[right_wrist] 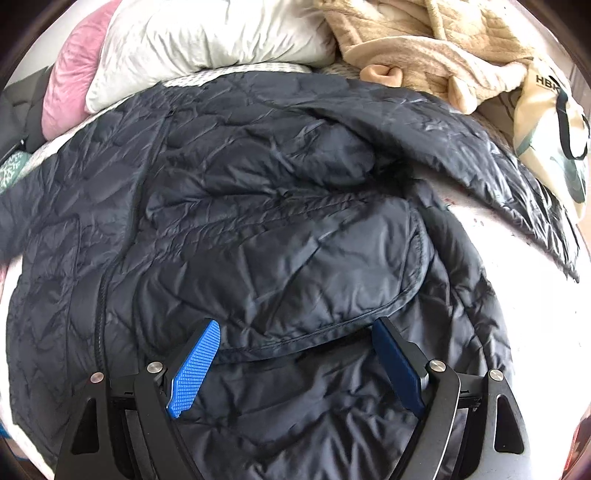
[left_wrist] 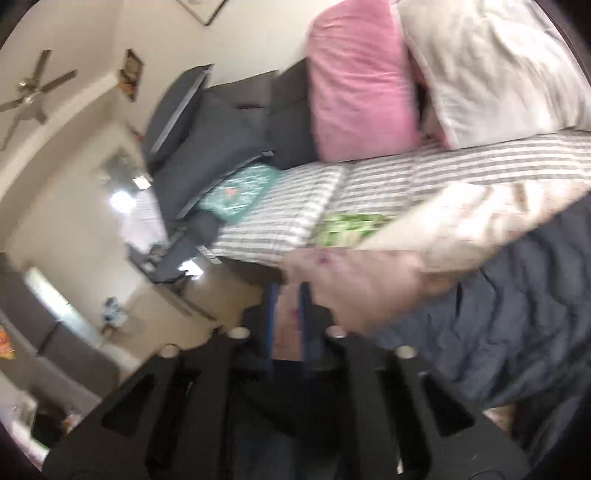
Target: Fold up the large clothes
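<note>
Spreading across the bed, one dark quilted jacket [right_wrist: 258, 221] is seen from the right wrist, crumpled, with a hood-like flap on top. The right gripper [right_wrist: 295, 354] is held wide apart just above that flap, nothing between its two blue pads [right_wrist: 195, 369]. Two pillows are counted behind: one pink [right_wrist: 70, 81], one white [right_wrist: 207, 33]. One beige blanket [right_wrist: 424, 48] and one printed bag [right_wrist: 550, 133] lie at the far right. The left gripper [left_wrist: 288, 314] is blurred; its fingers sit nearly together around pale cloth [left_wrist: 369, 288].
</note>
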A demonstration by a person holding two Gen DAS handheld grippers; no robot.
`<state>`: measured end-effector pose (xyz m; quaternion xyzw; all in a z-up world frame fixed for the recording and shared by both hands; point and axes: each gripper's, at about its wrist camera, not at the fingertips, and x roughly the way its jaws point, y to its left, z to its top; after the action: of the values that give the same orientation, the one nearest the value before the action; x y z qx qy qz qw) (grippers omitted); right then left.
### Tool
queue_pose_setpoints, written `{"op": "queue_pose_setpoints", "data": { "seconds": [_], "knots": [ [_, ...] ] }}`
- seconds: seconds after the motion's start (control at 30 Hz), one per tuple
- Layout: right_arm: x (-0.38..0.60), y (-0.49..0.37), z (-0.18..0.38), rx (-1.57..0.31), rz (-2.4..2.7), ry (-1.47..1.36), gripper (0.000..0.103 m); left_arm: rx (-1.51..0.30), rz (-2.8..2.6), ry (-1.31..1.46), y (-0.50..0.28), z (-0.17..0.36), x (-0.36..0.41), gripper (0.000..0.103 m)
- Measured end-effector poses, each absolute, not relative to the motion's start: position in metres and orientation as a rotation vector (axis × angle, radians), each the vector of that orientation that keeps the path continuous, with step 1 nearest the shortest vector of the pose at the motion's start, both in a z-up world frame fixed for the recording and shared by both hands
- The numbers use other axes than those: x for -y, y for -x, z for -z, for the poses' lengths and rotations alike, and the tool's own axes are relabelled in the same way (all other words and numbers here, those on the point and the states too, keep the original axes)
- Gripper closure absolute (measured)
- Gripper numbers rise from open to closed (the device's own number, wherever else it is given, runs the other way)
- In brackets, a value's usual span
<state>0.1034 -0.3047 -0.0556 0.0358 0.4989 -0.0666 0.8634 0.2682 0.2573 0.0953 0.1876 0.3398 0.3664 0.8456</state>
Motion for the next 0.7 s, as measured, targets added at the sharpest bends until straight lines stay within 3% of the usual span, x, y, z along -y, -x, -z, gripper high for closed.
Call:
{"op": "queue_pose_setpoints", "data": {
  "seconds": [0.03, 0.1, 0.37, 0.7],
  "knots": [
    [0.307, -0.103, 0.054, -1.043, 0.141, -0.082, 0.017, -0.715, -0.769, -0.371, -0.263, -0.097, -0.262, 0.047],
    [0.313, -0.102, 0.05, -1.034, 0.143, -0.093, 0.017, -0.708, -0.71, -0.282, -0.245, -0.097, -0.265, 0.025],
    [0.348, -0.088, 0.031, -1.008, 0.142, -0.182, 0.017, -0.903, -0.347, -0.015, -0.191, -0.036, -0.215, 0.021],
    [0.431, -0.028, 0.037, -1.029, 0.226, -0.347, 0.017, -1.124, -0.044, 0.045, -0.104, 0.064, -0.146, 0.021]
  ]
}}
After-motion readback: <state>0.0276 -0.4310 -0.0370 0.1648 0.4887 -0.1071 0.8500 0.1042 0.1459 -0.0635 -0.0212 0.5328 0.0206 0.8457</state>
